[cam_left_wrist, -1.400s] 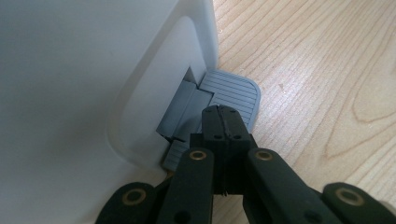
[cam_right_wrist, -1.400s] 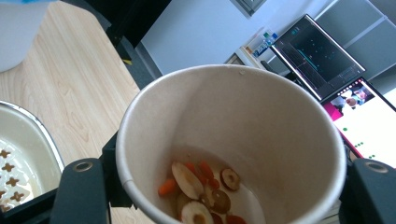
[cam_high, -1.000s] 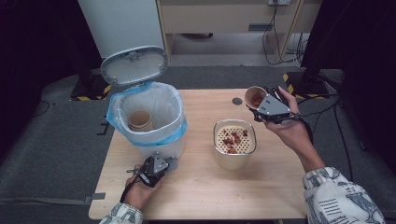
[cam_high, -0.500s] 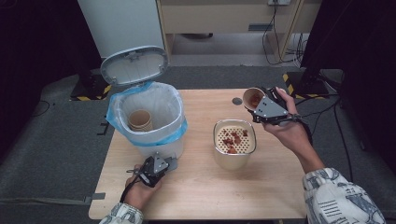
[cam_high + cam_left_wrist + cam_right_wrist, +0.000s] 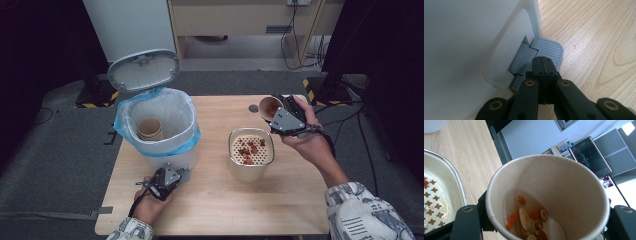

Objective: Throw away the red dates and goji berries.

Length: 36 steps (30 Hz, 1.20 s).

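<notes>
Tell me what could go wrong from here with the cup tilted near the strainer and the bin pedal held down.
1. The paper cup in the right hand-held gripper is tilted beside the strainer pot, not over it; liquid and bits could spill onto the table.
2. The shut left hand-held gripper rests on the grey pedal; if it slips off, the bin lid may drop.

Grey carpet floor (image 5: 55,155), wooden cabinet (image 5: 240,20) behind, seemingly dark curtains at both sides.

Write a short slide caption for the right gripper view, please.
Right claw holds a tilted paper cup of wet food scraps beside the strainer bowl.
</notes>
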{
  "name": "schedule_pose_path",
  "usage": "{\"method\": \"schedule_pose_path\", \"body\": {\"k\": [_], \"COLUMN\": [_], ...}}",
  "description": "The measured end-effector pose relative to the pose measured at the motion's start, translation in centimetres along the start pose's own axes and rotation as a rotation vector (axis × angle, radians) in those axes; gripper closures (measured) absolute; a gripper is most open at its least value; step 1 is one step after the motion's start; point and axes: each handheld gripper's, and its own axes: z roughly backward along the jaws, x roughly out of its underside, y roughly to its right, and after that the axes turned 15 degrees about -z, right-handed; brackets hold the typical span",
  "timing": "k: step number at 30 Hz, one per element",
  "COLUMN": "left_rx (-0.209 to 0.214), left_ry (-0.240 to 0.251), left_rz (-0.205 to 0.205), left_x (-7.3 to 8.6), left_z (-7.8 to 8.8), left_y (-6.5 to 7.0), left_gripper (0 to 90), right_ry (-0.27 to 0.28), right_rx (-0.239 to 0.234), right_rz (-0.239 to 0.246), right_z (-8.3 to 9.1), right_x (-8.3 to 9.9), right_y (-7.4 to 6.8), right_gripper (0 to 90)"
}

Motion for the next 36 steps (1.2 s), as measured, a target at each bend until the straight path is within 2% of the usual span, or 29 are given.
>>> {"method": "schedule_pose_path", "body": {"k": [13, 25, 27, 36], "left_rx": [0.001, 0.001, 0.001, 0.002], "left_ry": [0.0, 0.001, 0.0, 0.001], "left_rz": [0.001, 0.002, 0.001, 0.002], "left_x": [0.0, 0.0, 0.0, 0.0], "left_z": [0.0, 0.0, 0.0, 0.0], "left_y": [0.0, 0.0, 0.0, 0.0], "left_gripper": [89.9, 89.9, 89.9, 89.9], "right_ry": [-0.002, -0.018, -0.016, -0.009], "right_rx": [-0.001, 0.009, 0.007, 0.025], "right_rz": [0.02, 0.094, 0.09, 0.102], "right_z": [-0.1, -0.1, 0.0, 0.5], "right_x": [-0.1, -0.4, -0.5, -1.4], "right_y": [-0.2, -0.6, -0.6, 0.6], "right_gripper": [29.8, 29.8, 29.8, 29.8]}}
